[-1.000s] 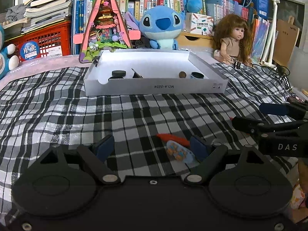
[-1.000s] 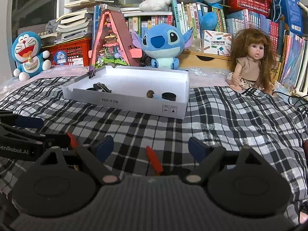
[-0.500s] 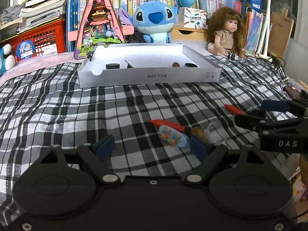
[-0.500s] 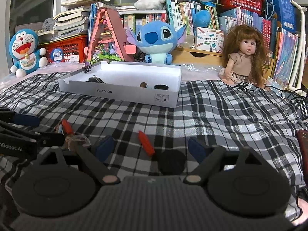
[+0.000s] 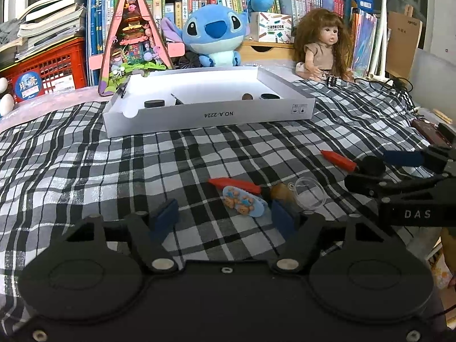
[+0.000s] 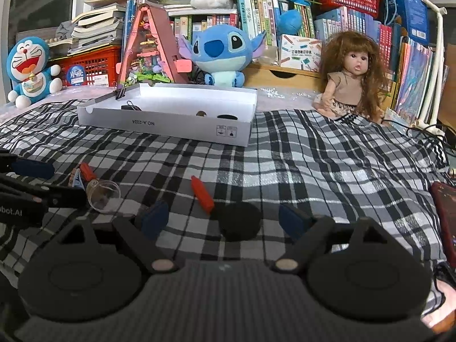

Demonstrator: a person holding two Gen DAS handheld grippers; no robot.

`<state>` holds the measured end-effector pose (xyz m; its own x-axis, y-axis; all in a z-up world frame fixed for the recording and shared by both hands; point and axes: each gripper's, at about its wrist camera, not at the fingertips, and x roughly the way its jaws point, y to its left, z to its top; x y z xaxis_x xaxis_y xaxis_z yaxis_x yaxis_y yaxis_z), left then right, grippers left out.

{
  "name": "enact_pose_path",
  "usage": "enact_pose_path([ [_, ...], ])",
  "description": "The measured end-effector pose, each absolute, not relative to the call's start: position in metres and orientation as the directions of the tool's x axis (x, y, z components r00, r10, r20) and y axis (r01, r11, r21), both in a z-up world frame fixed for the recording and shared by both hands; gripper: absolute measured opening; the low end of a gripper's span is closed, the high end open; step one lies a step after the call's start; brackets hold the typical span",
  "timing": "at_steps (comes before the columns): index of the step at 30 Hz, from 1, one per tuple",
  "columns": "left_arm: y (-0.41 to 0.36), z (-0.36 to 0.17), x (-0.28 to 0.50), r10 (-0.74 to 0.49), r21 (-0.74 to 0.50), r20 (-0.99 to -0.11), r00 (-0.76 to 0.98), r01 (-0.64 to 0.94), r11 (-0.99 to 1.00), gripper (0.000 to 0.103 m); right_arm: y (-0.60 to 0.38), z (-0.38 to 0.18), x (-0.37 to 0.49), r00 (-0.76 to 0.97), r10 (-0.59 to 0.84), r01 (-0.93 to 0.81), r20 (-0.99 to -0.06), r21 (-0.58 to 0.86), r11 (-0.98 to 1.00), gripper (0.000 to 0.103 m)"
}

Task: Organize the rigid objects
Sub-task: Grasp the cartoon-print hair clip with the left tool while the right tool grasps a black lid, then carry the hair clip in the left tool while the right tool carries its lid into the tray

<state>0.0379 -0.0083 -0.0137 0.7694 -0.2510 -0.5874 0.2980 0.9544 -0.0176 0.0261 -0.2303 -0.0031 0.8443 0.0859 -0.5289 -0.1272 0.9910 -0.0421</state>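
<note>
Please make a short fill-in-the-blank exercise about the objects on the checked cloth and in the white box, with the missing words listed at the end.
1. The white box stands on a cloth with a black and white ______ pattern.
2. The black disc lies between the fingers of the ______ gripper.
3. Behind the box sits a ______ plush toy with big ears.
4. Beside the clear cup lies a ______ pen.

Missing words: checked; right; blue; red
</note>
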Motion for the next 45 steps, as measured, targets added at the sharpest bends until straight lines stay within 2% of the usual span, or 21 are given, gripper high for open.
enact_pose_path([
  [6, -0.010, -0.013, 0.044, -0.261, -0.035, -0.583, 0.769, 0.297, 0.954, 0.056, -0.233, -0.007, 0.025, 0.838, 0.085, -0.122, -0.539, -0.033, 0.992, 0.080],
  [8, -0.011, -0.013, 0.045, -0.264, -0.037, -0.581, 0.770, 0.300, 0.953, 0.048, -0.232, -0.008, 0.024, 0.841, 0.089, -0.126, -0.534, -0.033, 0.991, 0.076],
  [11, -0.012, -0.014, 0.045, -0.272, -0.043, -0.576, 0.771, 0.303, 0.952, 0.036, -0.232, -0.008, 0.023, 0.845, 0.088, -0.125, -0.527, -0.035, 0.992, 0.064],
  [17, -0.013, -0.013, 0.042, -0.269, -0.042, -0.572, 0.775, 0.300, 0.953, 0.035, -0.234, -0.008, 0.021, 0.858, 0.063, -0.099, -0.511, -0.042, 0.994, 0.039],
  [45, -0.001, 0.009, 0.057, -0.230, -0.058, -0.556, 0.798, 0.240, 0.969, 0.035, -0.223, 0.009, 0.035, 0.866, 0.097, -0.121, -0.490, -0.019, 0.992, 0.037],
])
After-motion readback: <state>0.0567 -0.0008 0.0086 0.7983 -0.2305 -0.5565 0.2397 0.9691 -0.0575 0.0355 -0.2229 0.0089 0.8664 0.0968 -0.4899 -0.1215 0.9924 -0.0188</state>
